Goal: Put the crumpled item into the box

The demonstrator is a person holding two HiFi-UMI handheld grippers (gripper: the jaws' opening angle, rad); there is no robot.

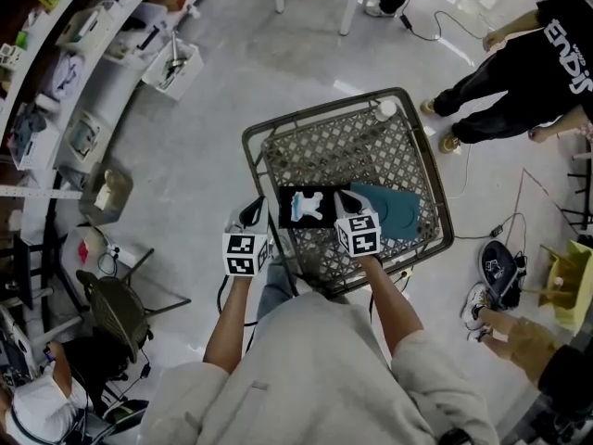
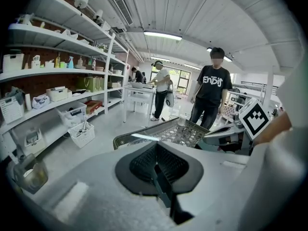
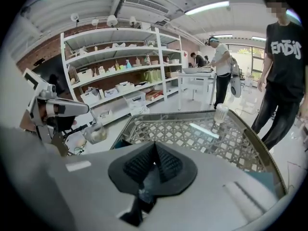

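Observation:
A black box (image 1: 289,222) sits on the near part of a metal mesh table (image 1: 320,109), and a crumpled white and pale blue item (image 1: 310,206) lies inside it. My left gripper (image 1: 254,213) hovers just left of the box, over the table's near left rim. In the left gripper view its jaws (image 2: 156,150) are shut with nothing between them. My right gripper (image 1: 346,200) is at the box's right edge, above the table. Its jaws (image 3: 155,153) meet in the right gripper view, and I see nothing held.
A teal cloth (image 1: 398,213) lies right of the box and a white cup (image 1: 386,109) stands at the table's far corner. Shelves (image 1: 83,82) and a white basket (image 1: 171,63) are on the left. A person in black (image 1: 519,72) stands at the far right. A chair (image 1: 116,309) is near left.

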